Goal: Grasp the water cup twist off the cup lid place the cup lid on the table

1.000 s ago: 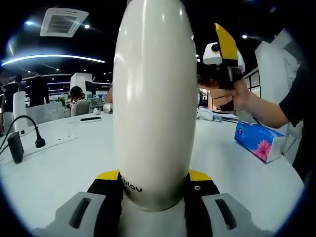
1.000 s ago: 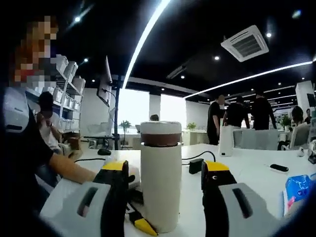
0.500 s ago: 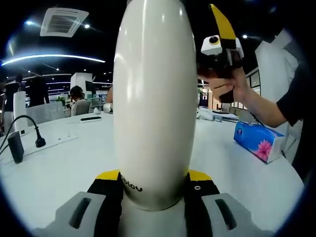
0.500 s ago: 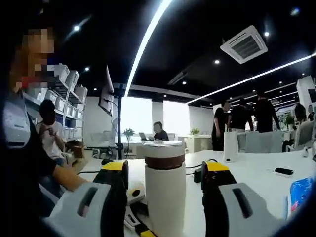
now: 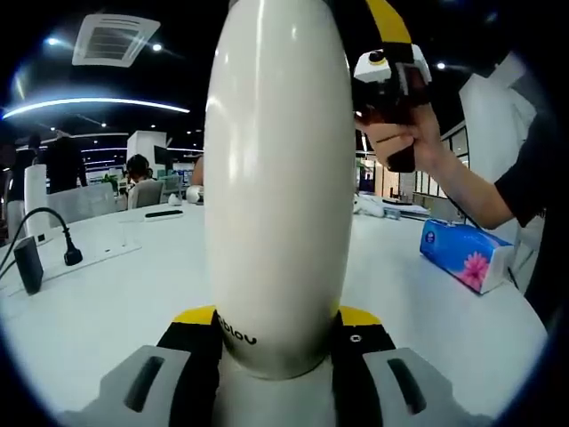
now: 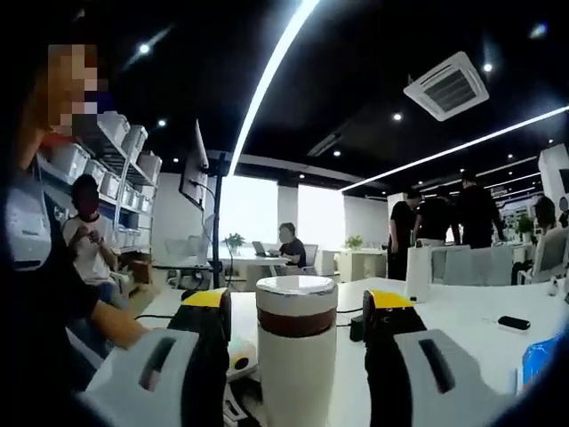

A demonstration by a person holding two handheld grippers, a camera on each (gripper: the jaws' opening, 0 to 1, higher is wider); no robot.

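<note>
In the left gripper view, the white water cup [image 5: 277,187] stands upright on the white table [image 5: 107,294], clamped at its base between the yellow-tipped jaws of the left gripper [image 5: 277,334]; dark lettering low on the cup's wall, cut off by the jaw, reads roughly "blov". At two o'clock in that view, a person's hand [image 5: 400,138] holds the right gripper [image 5: 388,67] raised beside the cup's top, apart from it; whether its jaws touch anything cannot be told from here. A blue tissue pack [image 5: 467,253] with a pink flower lies at three o'clock, and a black power plug [image 5: 71,256] with its cable sits at nine o'clock.

The right gripper view gives what the other cannot: the cup's top; the cup lid [image 6: 296,298], pale with a brown band beneath, sits on the cup between the right gripper's spread jaws, which stand clear of it on both sides, gripping nothing. A black phone [image 6: 514,323] lies on the table at four o'clock; people stand and sit in the office behind.
</note>
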